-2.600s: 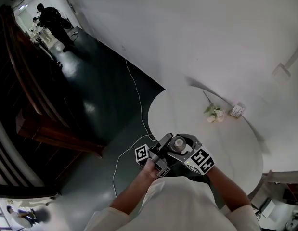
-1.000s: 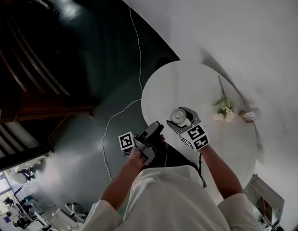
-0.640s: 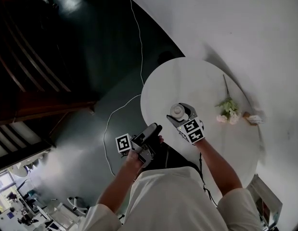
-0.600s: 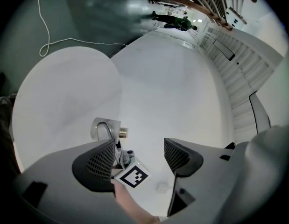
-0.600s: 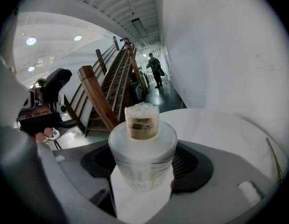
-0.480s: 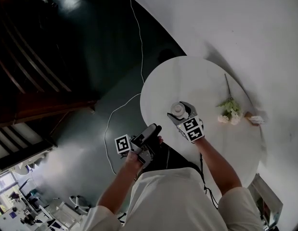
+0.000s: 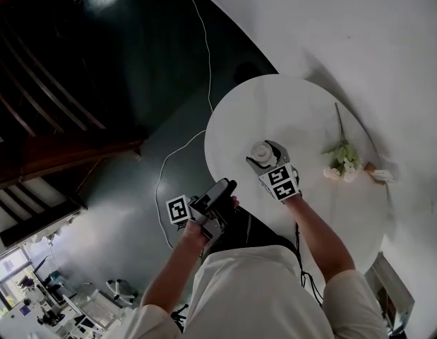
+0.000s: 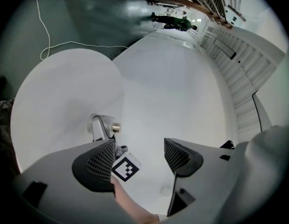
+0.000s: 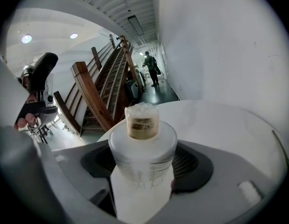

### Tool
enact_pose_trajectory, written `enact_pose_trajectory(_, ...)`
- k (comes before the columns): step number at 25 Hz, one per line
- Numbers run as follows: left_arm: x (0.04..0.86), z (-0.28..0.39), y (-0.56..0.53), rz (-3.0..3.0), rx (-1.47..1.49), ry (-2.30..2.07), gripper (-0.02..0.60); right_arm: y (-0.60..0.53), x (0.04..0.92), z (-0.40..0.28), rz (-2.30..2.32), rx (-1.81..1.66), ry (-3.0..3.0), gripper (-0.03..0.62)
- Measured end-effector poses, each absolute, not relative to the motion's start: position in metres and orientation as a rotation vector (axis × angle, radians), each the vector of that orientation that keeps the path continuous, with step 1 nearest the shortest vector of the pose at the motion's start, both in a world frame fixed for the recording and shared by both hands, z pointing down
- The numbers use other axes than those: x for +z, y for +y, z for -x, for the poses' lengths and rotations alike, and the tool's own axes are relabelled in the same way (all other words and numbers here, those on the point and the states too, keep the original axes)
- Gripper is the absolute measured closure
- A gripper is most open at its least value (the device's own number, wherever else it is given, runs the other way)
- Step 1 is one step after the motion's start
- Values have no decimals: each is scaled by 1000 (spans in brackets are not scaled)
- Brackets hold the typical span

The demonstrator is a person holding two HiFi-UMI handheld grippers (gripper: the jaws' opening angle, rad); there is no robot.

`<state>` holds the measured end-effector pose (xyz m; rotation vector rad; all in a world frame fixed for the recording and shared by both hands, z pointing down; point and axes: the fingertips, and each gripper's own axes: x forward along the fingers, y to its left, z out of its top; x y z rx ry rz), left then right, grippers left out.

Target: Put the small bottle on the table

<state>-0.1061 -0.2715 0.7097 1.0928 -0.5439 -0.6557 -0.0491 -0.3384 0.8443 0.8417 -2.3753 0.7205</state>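
Toward table's (image 7: 310, 104) 9 o'clock side, right gripper (image 7: 262, 154) pinches small bottle (image 9: 143, 153) mid-body, likely light and slippery; left gripper (image 8: 138, 154) spread, empty.

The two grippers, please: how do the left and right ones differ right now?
The right gripper is shut on the small bottle; the left gripper is open and empty. The right gripper is over the round table; the left gripper is held back by its near edge. Both carry a marker cube.
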Motion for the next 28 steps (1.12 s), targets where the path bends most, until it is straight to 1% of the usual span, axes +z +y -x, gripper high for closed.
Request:
enact_pose_trajectory(21,706,104,-244,-1074,-705,-585,270,-345,866,44,-909,677,-2355,247)
enact_pose_trajectory(28,701,96,-230,-1074,-708,-588,270,-336,872,42,-935,562,-2316,247)
